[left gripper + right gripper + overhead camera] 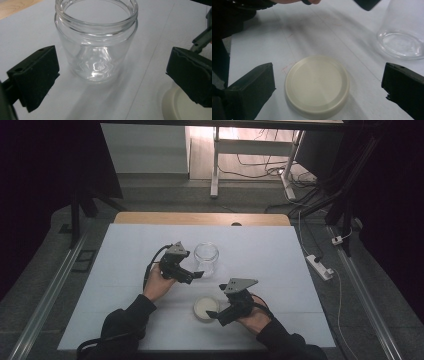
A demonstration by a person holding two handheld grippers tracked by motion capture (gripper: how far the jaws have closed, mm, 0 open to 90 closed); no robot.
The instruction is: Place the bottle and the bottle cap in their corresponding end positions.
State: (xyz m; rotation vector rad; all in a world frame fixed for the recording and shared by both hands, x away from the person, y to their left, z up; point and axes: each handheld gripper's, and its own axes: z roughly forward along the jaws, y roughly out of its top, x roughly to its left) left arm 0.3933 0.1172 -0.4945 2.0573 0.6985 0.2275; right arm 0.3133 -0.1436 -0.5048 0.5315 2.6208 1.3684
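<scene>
Jaws spread wide on both: left hand-held gripper (110, 75) flanks jar (96, 40), right hand-held gripper (327, 87) flanks lid (317, 86).

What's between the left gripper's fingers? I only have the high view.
Observer: Nothing is gripped. The left gripper is open, and the jar stands just ahead of its fingers, untouched.
Operator: Anything in the jar?
Observer: No. The left gripper view looks into its open mouth, and it's empty clear glass.
Operator: And the right gripper?
Observer: The right gripper is open too, with its fingers on either side of the cream lid, which lies flat, untouched.
</scene>
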